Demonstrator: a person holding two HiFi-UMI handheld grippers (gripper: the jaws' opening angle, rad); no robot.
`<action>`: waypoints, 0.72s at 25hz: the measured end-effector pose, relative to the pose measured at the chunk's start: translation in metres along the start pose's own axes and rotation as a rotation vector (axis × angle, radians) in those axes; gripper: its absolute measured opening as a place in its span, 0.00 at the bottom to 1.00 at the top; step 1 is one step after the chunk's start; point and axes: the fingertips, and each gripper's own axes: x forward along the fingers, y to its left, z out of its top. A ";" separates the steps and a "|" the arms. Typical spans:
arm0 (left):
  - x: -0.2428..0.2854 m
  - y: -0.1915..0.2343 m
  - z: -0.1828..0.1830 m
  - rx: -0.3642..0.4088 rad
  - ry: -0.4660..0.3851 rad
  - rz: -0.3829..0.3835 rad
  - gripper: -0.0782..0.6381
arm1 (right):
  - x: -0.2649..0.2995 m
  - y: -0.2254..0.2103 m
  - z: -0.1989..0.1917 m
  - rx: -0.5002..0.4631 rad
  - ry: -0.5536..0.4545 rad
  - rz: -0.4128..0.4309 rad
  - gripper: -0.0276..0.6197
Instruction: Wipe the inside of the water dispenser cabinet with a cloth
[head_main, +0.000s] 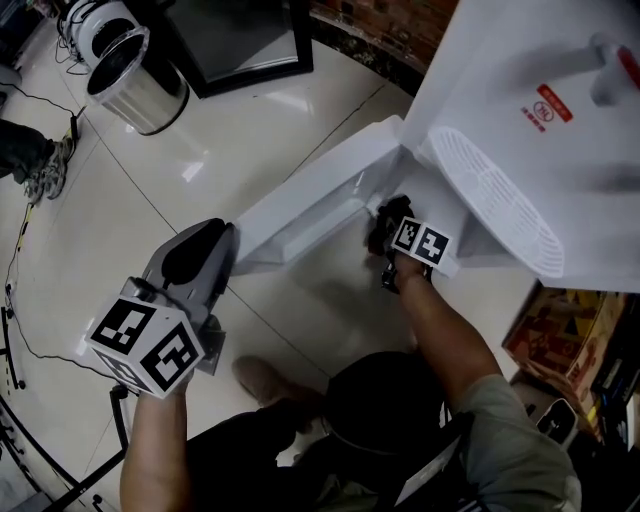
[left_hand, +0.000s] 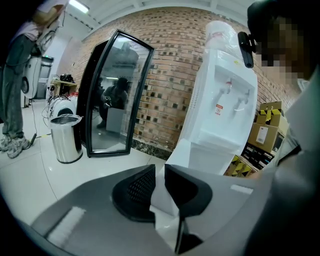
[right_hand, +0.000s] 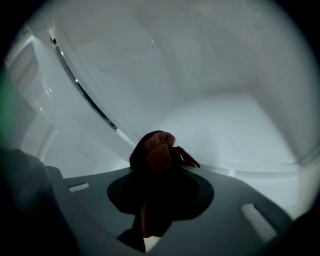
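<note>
**Right gripper** (head_main: 388, 228). Clamped on brown cloth (right_hand: 156, 150), bunched into a wad at the jaw tips. Placed low inside the white cabinet (right_hand: 225, 125) of the dispenser (head_main: 530, 80), past the open door (head_main: 300, 215).

**Left gripper** (head_main: 200, 250). Jaws a slit apart, nothing between. Held back over the floor, well clear of the door.

**Hazards, as judged:**
- Scraping of the wall by hard jaw tips instead of cloth. Cause: small wad, tips close behind it, too flat an approach.
- Loss of the cloth mid-stroke. Cause: narrow bite, drag against the wall or cabinet floor.
- Door swinging onto the right forearm, or knocked by it. Cause: door unheld, left gripper idle.
- Corners and back wall missed. Cause: tight, dim interior, little seen from above.
- Knock against the cabinet frame on the way out. Cause: bulky gripper body in a narrow opening.
- Shifting of the dispenser under a hard push. Cause: nothing bracing it.
</note>
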 end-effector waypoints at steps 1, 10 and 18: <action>0.000 -0.001 -0.001 -0.001 0.002 -0.001 0.18 | -0.006 -0.008 -0.001 0.002 -0.001 -0.017 0.21; -0.002 -0.005 -0.005 0.013 0.004 -0.023 0.18 | -0.071 -0.095 -0.024 0.076 0.018 -0.172 0.21; -0.003 -0.011 -0.008 0.032 0.028 -0.050 0.18 | -0.122 -0.166 -0.037 0.261 0.022 -0.321 0.21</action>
